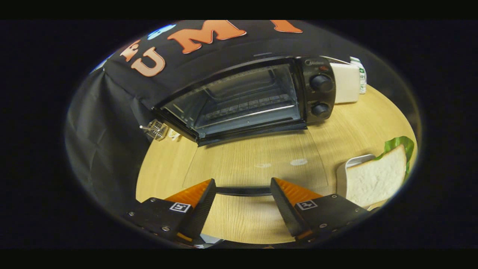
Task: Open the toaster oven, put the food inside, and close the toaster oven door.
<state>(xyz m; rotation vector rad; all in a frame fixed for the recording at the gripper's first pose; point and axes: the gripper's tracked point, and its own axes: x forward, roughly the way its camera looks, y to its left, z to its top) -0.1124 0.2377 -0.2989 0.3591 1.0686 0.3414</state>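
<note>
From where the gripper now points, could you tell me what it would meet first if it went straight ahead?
Probably the toaster oven's lowered glass door: its handle lies between the open gripper's fingertips, though depth is unclear.

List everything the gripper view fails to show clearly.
- Door handle: both ends are hidden behind the fingers of the open tool, so contact cannot be told.
- Bread and white tray: the far side is cut off at the view's edge.
- Oven dials: the markings are too small to read.
- White box: partly hidden behind the toaster oven.
- Small clear object beside the oven: too small to identify.
</note>
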